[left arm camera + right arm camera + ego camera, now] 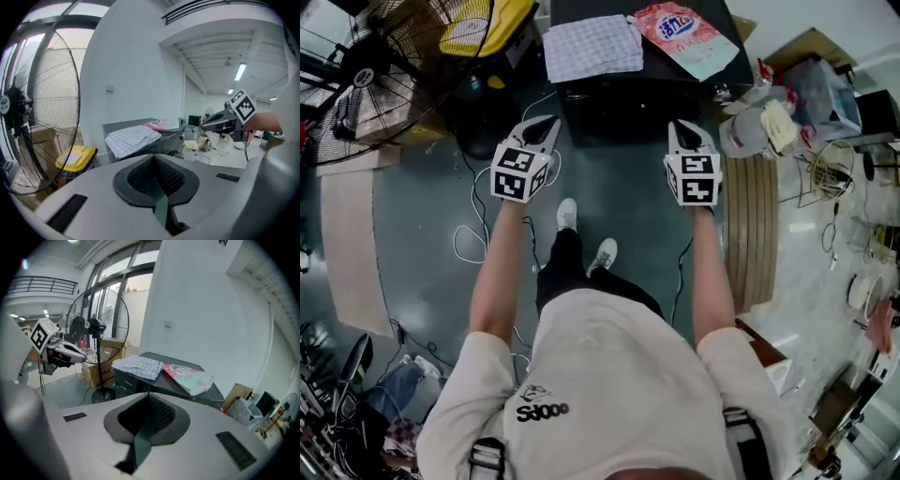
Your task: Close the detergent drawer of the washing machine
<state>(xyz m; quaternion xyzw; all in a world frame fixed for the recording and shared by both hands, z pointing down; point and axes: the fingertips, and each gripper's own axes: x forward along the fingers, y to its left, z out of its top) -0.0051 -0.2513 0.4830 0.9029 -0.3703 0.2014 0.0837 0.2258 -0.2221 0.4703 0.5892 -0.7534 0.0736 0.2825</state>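
The dark washing machine (649, 105) stands straight ahead of me, with a checked cloth (592, 47) and a pink detergent bag (684, 33) lying on its top. Its front is in shadow and I cannot make out the detergent drawer. My left gripper (546, 129) and right gripper (682, 133) are held side by side in the air, short of the machine and touching nothing. Both are shut with nothing between the pads, as the left gripper view (157, 176) and the right gripper view (147, 416) show. Each gripper view also catches the other gripper off to the side.
A big floor fan (366, 66) and a yellow container (487, 23) stand left of the machine. Cables (473, 234) trail over the floor by my feet (586, 234). A slatted wooden board (755, 234) and cluttered bottles (769, 122) lie to the right.
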